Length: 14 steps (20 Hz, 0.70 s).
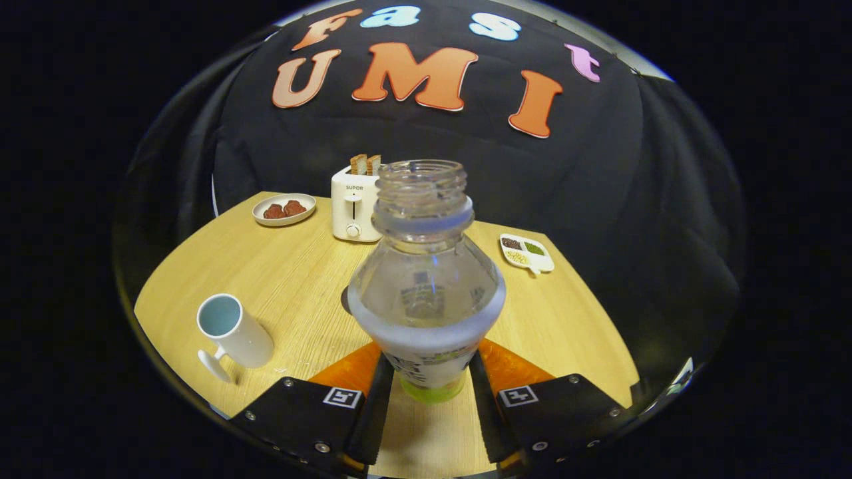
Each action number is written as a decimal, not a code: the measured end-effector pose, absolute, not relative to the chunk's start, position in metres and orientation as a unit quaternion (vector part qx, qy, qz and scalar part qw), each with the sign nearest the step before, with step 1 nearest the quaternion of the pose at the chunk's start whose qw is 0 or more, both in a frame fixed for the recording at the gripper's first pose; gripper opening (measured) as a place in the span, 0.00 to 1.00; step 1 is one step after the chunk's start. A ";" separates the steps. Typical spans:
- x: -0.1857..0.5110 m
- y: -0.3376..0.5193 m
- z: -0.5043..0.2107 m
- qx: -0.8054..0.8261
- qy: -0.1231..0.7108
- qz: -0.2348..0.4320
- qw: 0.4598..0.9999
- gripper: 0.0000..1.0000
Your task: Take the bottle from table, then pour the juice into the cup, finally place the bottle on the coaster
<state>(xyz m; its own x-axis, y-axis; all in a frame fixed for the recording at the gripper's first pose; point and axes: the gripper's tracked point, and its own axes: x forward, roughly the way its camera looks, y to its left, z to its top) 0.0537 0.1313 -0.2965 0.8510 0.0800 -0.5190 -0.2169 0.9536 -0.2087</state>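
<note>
A clear, uncapped plastic bottle (424, 286) with a white label stands upright between my fingers, and my gripper (426, 386) is shut on its lower body. A little greenish juice shows at the bottle's base. The white cup (233, 330) with a handle stands on the wooden table (279, 266) to the left of my fingers, its pale blue inside showing. A dark round edge, perhaps the coaster (345, 301), peeks out behind the bottle's left side; most of it is hidden.
A white toaster (354, 205) with two bread slices stands beyond the bottle. Left of the toaster lies a small plate (284, 209) with reddish food. A white divided dish (527, 253) of beans sits to the right.
</note>
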 end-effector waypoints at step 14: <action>0.046 0.214 -0.285 -0.359 0.222 0.115 0.899 0.58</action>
<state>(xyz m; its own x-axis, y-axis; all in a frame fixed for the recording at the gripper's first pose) 0.0458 0.2140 -0.2851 0.8752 0.0466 -0.4815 -0.3654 0.7159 -0.5949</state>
